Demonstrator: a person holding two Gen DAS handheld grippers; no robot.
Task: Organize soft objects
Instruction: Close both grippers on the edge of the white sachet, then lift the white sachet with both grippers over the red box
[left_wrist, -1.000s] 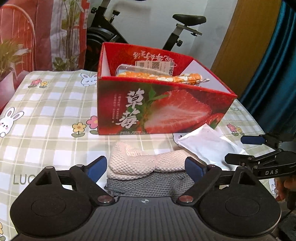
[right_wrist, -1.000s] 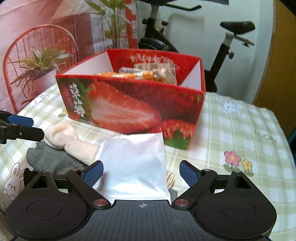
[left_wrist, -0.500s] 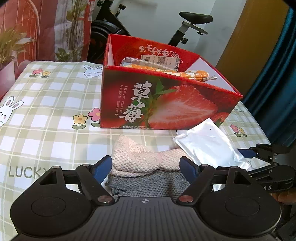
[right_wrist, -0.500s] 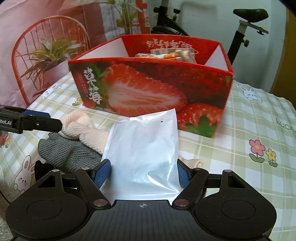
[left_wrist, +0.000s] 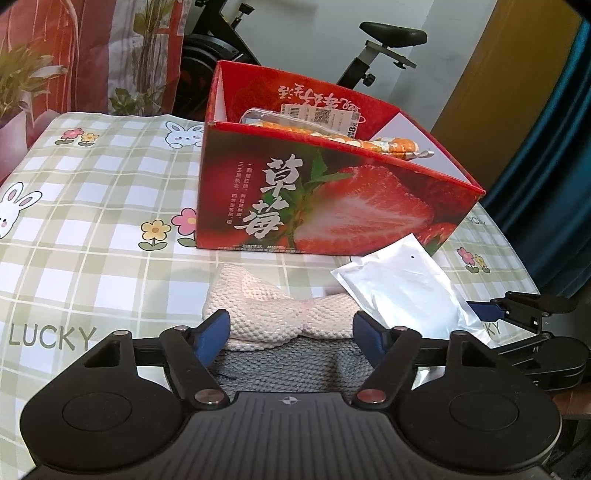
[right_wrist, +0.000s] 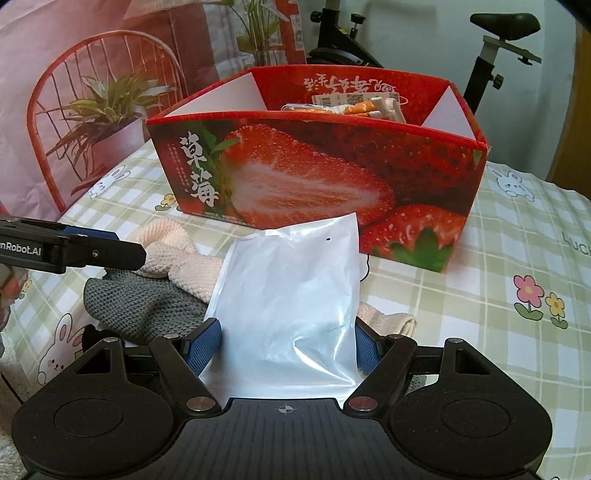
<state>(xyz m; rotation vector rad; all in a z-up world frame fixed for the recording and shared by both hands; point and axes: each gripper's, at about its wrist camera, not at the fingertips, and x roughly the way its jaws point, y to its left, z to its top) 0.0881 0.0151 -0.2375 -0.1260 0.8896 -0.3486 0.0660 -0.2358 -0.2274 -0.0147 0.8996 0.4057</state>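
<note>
Right gripper (right_wrist: 286, 345): jaws closed on the white plastic pouch (right_wrist: 291, 291); next, lift into red strawberry-print cardboard box (right_wrist: 317, 177). Left gripper (left_wrist: 291, 338): jaws open, straddling pink knitted cloth (left_wrist: 280, 314).

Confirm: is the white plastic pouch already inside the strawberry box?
No. In the right wrist view the white plastic pouch sits between the right gripper fingers, in front of the strawberry box, not in it.

You see a glossy cardboard box (left_wrist: 332, 206) with a printed shiny surface. The pouch (right_wrist: 291, 295) is smooth, shiny plastic film. The pink cloth (left_wrist: 288, 314) and the grey cloth (right_wrist: 144, 306) are rough knitted fabric. Your tongs (right_wrist: 288, 343) have matt black plastic and blue textured pads (right_wrist: 203, 343).
</note>
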